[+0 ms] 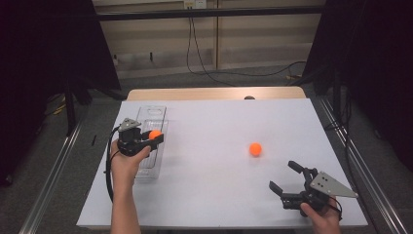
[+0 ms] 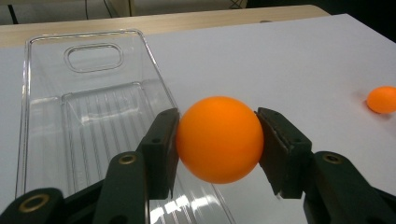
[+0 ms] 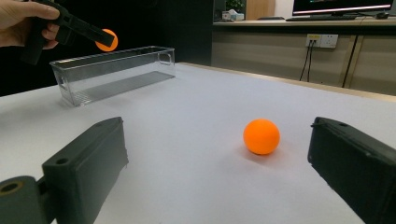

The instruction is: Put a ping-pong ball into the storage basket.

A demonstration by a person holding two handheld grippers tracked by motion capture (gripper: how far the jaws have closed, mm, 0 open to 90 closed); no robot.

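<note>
The left gripper [image 1: 146,141] is clenched on an orange ball [image 2: 219,139], its two black pads pressing the ball's sides. In the left gripper view the ball sits squarely between the jaws, with the clear bin [image 2: 46,116] below and beyond them; the ball hangs above the bin's near right rim. In the right gripper view the held ball [image 3: 107,40] is raised over the far end of the bin [image 3: 116,70], clear of its walls.

The right gripper [image 1: 288,177] is released, its jaws spread wide and low over the white desk [image 1: 219,195]. A second ball [image 3: 261,136] lies on the desk ahead of these jaws, between them in line but apart from both pads. In the high view this second ball [image 1: 255,149] rests well apart from the bin [image 1: 151,122], nearer the right gripper than the left.
</note>
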